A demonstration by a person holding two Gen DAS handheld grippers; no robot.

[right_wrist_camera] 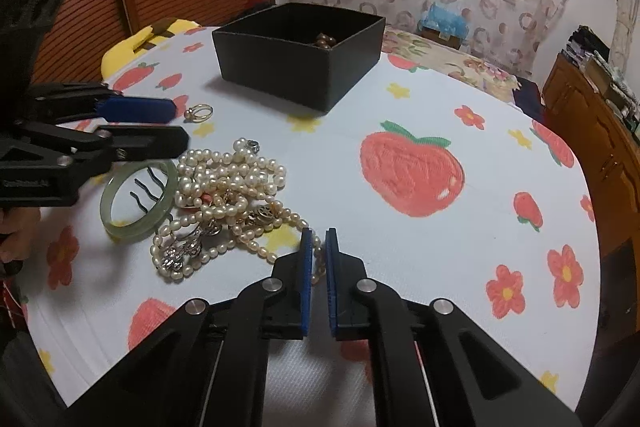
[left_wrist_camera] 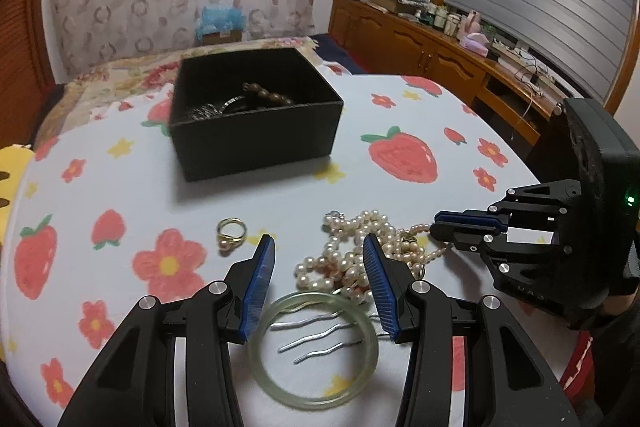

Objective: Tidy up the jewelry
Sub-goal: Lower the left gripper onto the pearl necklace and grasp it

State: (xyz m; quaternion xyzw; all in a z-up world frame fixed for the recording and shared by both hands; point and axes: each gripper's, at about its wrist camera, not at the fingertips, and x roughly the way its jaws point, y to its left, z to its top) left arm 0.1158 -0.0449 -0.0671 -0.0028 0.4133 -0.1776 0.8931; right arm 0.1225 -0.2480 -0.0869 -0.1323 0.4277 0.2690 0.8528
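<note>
L gripper (left_wrist_camera: 320,247) jaws wide over jade bangle (left_wrist_camera: 313,350) w/ hairpins; R gripper (right_wrist_camera: 319,241) jaws pinch pearl necklace (right_wrist_camera: 232,187).

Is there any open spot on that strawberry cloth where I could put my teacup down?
Yes: the wide stretch around the big strawberry print, right of the pearl necklaces and in front of the black box. It is crowded by the pearls, the green bangle, the hair pins inside it, the gold ring and both grippers.

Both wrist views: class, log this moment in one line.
left claw: open above bangle | right claw: shut on pearl necklace | ring: on cloth
</note>
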